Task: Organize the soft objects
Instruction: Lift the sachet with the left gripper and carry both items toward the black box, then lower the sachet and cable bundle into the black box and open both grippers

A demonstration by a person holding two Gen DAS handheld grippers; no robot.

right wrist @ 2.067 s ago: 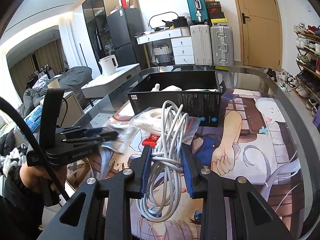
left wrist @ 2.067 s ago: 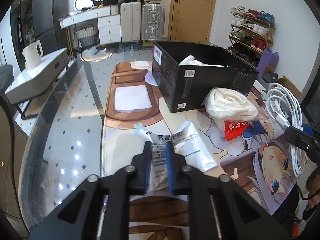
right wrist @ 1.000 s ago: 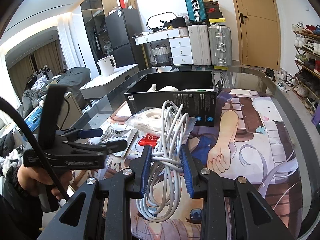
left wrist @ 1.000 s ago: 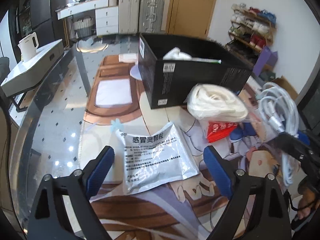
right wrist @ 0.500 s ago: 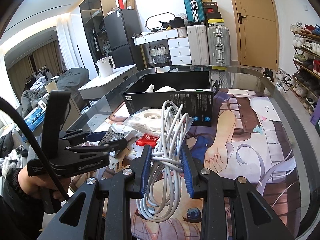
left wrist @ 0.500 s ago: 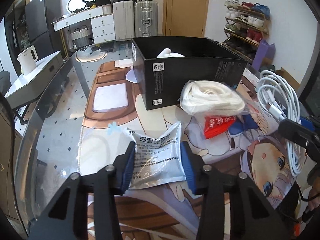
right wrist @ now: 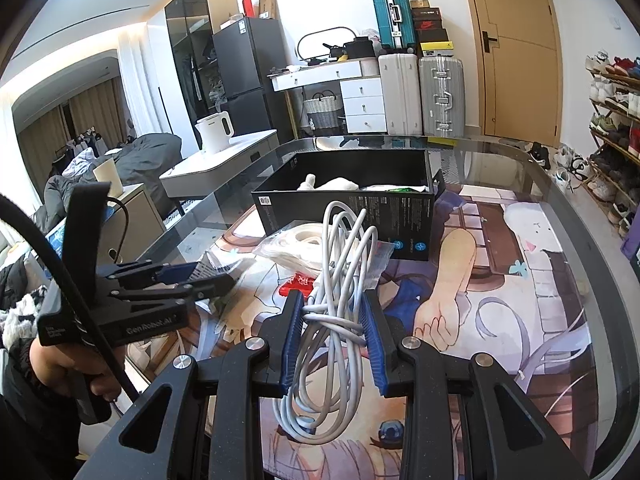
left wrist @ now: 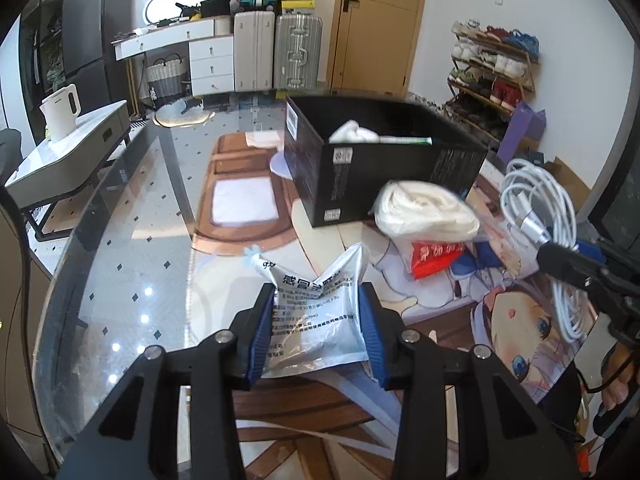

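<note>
Left hand-held gripper (left wrist: 316, 326) around silver pouch (left wrist: 316, 312)

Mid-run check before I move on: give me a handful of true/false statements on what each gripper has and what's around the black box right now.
1. The left gripper is shut on the silver printed pouch. True.
2. The right gripper is open, holding nothing. False: it is shut on the white cable bundle.
3. The black box already holds something white. True: a white soft item shows above its rim.
4. The bagged white roll lies inside the black box. False: it lies on the printed mat, outside the box's near wall.
5. A red packet lies partly under the bagged white roll. True.
</note>
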